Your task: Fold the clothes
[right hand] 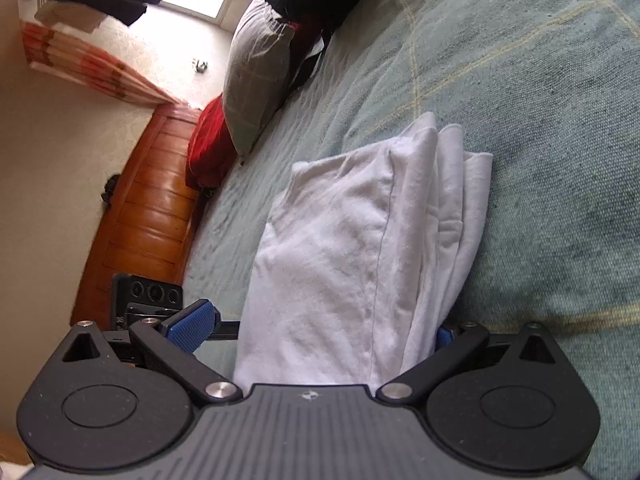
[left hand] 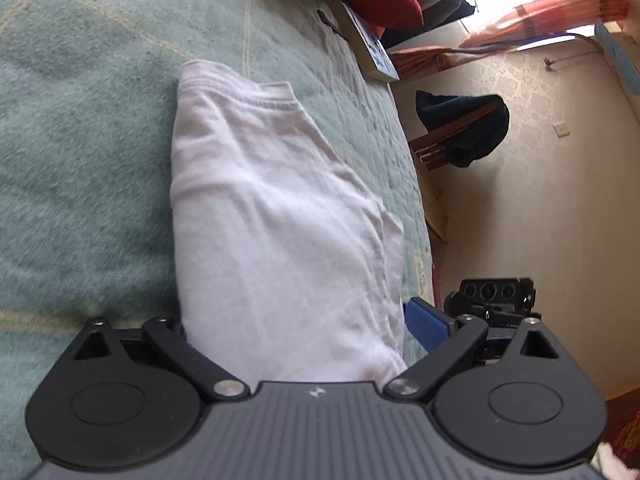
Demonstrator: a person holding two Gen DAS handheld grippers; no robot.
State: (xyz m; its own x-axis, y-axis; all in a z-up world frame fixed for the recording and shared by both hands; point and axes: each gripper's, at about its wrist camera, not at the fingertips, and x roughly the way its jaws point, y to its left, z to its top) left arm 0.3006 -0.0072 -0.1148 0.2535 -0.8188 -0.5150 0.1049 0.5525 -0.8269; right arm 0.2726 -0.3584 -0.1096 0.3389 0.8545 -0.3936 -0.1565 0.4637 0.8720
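A white garment (left hand: 276, 216), folded into a long narrow stack, lies on the green quilted bed (left hand: 80, 160). My left gripper (left hand: 304, 328) is open and straddles its near end; one blue pad (left hand: 428, 328) shows clear of the cloth, while the other is hidden under the cloth edge. From the other side, my right gripper (right hand: 316, 330) is likewise open around the same garment (right hand: 352, 240), whose layered edges fan out on the right. Its left blue pad (right hand: 192, 324) stands apart from the fabric. Each view catches the opposite tool's body beside the bed edge.
A book (left hand: 376, 52) and red cloth (left hand: 392, 4) lie by the far bed edge, with a chair draped in a dark garment (left hand: 460, 128) beyond. A grey pillow (right hand: 260, 80), red cushion (right hand: 208, 144) and wooden headboard (right hand: 148, 208) line the other side.
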